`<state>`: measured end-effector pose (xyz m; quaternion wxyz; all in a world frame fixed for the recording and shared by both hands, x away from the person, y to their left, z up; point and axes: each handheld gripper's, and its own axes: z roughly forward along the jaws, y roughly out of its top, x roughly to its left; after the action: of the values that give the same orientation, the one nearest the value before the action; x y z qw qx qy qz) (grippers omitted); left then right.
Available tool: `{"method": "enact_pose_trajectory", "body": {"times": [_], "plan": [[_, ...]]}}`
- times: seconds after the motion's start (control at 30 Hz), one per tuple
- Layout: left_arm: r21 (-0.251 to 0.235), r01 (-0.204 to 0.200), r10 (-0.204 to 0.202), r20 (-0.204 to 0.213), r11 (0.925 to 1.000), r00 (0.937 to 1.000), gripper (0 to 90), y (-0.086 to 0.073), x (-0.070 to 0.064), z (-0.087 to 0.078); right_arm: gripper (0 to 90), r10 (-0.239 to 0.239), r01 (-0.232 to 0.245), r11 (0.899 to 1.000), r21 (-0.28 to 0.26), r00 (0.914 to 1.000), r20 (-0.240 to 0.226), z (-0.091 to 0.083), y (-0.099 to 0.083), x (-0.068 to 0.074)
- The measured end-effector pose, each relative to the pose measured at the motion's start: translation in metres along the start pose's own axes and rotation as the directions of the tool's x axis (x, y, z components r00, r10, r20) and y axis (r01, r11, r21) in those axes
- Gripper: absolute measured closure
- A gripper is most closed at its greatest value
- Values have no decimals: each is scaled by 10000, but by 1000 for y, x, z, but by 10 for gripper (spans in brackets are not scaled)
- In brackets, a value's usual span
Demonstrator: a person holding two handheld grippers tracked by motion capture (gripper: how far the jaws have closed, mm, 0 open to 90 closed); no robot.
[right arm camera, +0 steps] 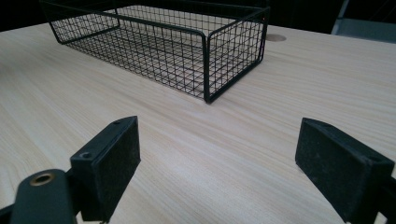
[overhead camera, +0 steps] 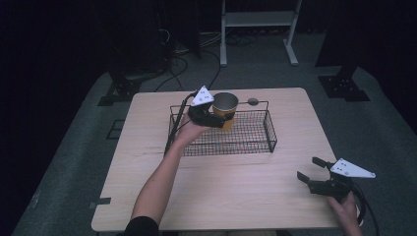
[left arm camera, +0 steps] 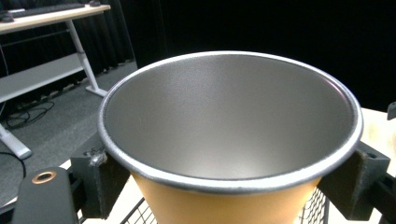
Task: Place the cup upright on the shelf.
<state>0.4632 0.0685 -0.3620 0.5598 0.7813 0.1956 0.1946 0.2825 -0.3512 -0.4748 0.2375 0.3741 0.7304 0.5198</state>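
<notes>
Left tool (overhead camera: 216, 119) clamps the yellow cup (overhead camera: 225, 109) just under its rim, above the wire basket (overhead camera: 265, 142)'s far left. Cup looks light, stiff, slick; side grip suits. Right tool (overhead camera: 311, 171) wide, idle near right worktop (overhead camera: 236, 191).

left tool (overhead camera: 220, 119) grips cup (overhead camera: 225, 105) (over basket (overhead camera: 255, 142)) | right tool (overhead camera: 307, 170) agape

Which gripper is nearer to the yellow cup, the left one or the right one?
Left. The left gripper holds the yellow cup between its fingers over the wire basket; the right gripper is far away, at the table's near right corner.
</notes>
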Motion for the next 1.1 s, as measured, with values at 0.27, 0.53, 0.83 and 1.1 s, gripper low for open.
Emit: {"method": "enact_pose_trajectory", "body": {"times": [0.27,0.53,0.83,1.1], "plan": [[28,128,-129,117,9999,9998,139,-9,8,8,130,16,-16,10000,-15,10000,3,0,0,0],[270,73,-85,410,9996,9991,138,-15,13,20,130,-1,1,10000,-13,10000,-10,0,0,0],[846,92,-170,927,9964,9955,137,-27,19,36,130,-10,10,10000,-11,10000,-21,0,0,0],[1223,-39,-110,1209,9925,9926,135,-36,22,44,130,-18,18,10000,-10,10000,-17,0,0,0]]}}
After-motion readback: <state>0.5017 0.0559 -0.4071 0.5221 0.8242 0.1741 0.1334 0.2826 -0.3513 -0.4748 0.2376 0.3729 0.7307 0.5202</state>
